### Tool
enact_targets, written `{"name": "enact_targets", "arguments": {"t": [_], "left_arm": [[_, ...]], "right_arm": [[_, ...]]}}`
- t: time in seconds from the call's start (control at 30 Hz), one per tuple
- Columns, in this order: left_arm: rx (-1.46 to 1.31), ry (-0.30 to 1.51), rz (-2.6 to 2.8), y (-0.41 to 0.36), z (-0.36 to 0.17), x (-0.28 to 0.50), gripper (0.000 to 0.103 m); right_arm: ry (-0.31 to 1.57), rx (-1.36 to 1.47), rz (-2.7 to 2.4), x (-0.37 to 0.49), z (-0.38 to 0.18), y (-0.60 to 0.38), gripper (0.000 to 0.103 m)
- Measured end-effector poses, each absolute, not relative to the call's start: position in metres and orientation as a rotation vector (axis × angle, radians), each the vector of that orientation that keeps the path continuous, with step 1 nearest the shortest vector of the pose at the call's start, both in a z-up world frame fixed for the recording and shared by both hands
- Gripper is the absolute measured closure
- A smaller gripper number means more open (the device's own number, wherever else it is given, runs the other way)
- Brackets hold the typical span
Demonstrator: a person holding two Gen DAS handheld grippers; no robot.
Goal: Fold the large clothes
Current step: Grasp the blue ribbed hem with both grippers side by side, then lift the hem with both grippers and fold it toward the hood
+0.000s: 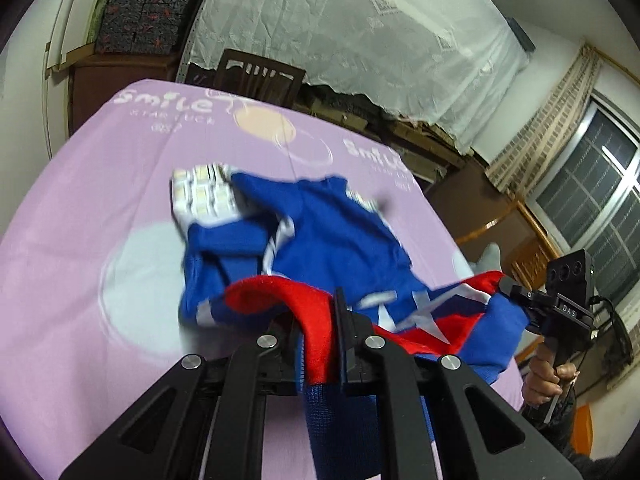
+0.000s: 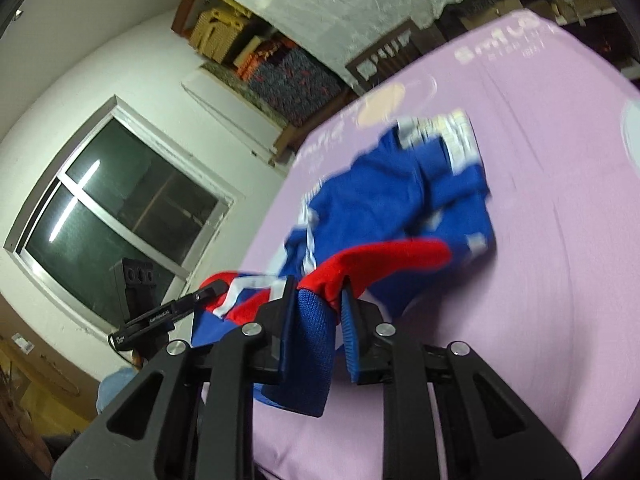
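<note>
i have the left gripper (image 1: 320, 336) clamped on the red hem of the blue garment (image 1: 320, 232), and the right gripper (image 2: 316, 320) pinching the same hem beside it; the rest trails on the pink sheet (image 1: 80, 208). i reckon the bunched far end could drag and crease, spoiling the fold
</note>
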State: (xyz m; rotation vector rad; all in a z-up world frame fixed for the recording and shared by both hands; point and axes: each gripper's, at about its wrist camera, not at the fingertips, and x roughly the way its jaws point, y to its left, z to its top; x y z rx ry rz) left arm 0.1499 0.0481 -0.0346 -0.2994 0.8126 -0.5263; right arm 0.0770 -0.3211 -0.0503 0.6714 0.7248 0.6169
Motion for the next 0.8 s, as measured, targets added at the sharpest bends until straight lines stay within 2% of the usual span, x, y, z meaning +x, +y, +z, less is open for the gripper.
{"name": "enact_targets", "arguments": {"t": [0.2,0.43,0.6,0.73,0.8], "left_arm": [[-0.307,0.796,-0.464,0.047,-0.025,0.202,0.091],[-0.343,0.815,-0.355,0.047,-0.046,0.279,0.091],[-0.377,0.889,-0.285,0.049,-0.091,0.325,0.091],[-0.368,0.977,-0.269,0.044,-0.134,0.35,0.09],[-0.325,0.965,-0.27,0.04,-0.131,0.35,0.09]], "right_arm": [[0.645,0.651,0.566,0.134,-0.02,-0.322,0.083],[0.614,0.698,0.469,0.215,-0.029,-0.326,0.083],[0.661,0.732,0.389,0.275,-0.067,-0.323,0.083],[0.754,0.79,0.327,0.315,-0.119,-0.323,0.083],[0.804,0.797,0.311,0.324,-0.142,-0.323,0.083]]}}
